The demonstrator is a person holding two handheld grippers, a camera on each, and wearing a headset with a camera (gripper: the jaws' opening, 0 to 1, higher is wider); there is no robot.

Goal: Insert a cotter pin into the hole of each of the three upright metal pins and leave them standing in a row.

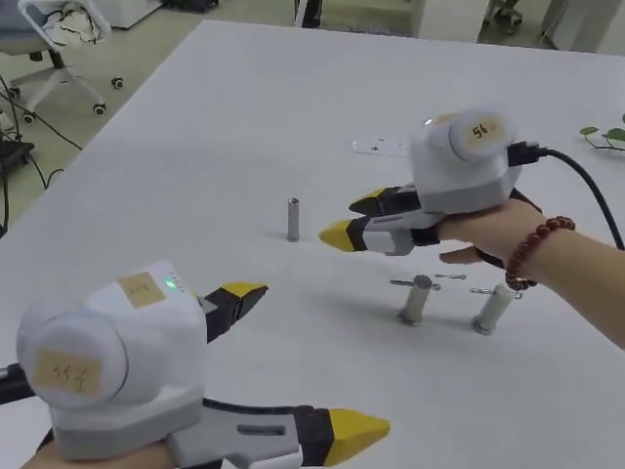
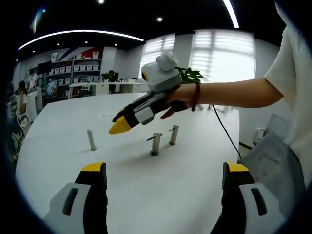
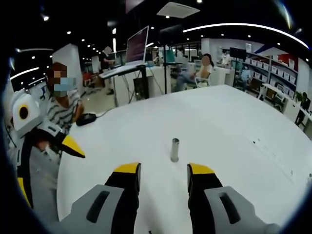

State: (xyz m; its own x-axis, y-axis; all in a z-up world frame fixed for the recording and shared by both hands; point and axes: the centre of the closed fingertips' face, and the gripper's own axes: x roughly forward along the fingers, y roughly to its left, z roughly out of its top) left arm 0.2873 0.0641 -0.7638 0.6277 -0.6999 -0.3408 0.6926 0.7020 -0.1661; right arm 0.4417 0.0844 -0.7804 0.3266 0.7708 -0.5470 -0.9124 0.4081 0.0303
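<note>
So the left gripper (image 1: 298,358) sits low at the near edge of the white table (image 1: 244,107), jaws spread wide with nothing between them. The right gripper (image 1: 352,219) hangs above the table further out, held in a hand (image 1: 488,233) with a red bead bracelet (image 1: 535,249) on the wrist. Its jaws stand a bit apart, a much narrower gap than the left one's, and they're empty too. A black cable (image 1: 576,171) runs off its back.

There are three metal pins on the table. The bare pin (image 1: 293,218) stands upright on its own, just off the right gripper's yellow tips. In the right gripper view it's straight ahead of the gap between the jaws, not touching. The middle pin (image 1: 415,300) and the end pin (image 1: 491,309) stand near each other below the hand, well apart from the bare one. Each looks like it has a cotter pin (image 1: 402,283) poking sideways through near the top, though it's small and I wouldn't swear to it. A little metal piece (image 1: 450,277) lies flat on the table between them. There's a bit of green plant (image 1: 607,137) at the far right edge.
</note>
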